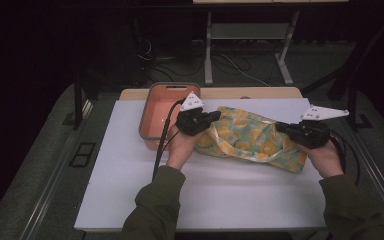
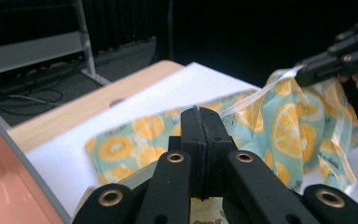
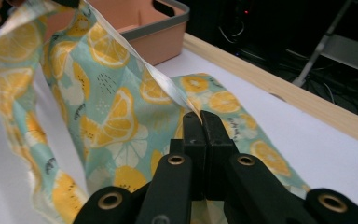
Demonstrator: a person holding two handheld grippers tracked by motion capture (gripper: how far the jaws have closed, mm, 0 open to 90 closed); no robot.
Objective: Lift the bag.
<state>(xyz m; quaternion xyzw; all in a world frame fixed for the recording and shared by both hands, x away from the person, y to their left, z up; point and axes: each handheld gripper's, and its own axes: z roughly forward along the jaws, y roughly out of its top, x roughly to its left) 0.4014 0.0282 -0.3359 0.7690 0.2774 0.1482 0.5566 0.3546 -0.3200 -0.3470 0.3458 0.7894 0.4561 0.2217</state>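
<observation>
A light-blue cloth printed with orange slices (image 1: 250,137) hangs stretched between my two grippers above the white table. My left gripper (image 1: 215,116) is shut on the cloth's left edge, just right of the pink bin. My right gripper (image 1: 281,127) is shut on the right edge. In the left gripper view the jaws (image 2: 205,114) pinch the hem, and the cloth (image 2: 289,126) runs taut to the other gripper (image 2: 307,74) at the upper right. In the right gripper view the jaws (image 3: 200,116) clamp the hem, and the cloth (image 3: 98,107) rises toward the upper left.
A pink bin with a grey rim (image 1: 155,112) stands at the table's back left, seen also in the right gripper view (image 3: 158,35). The white tabletop (image 1: 205,190) has a wooden strip (image 1: 260,93) along its far edge. Table legs and cables lie beyond.
</observation>
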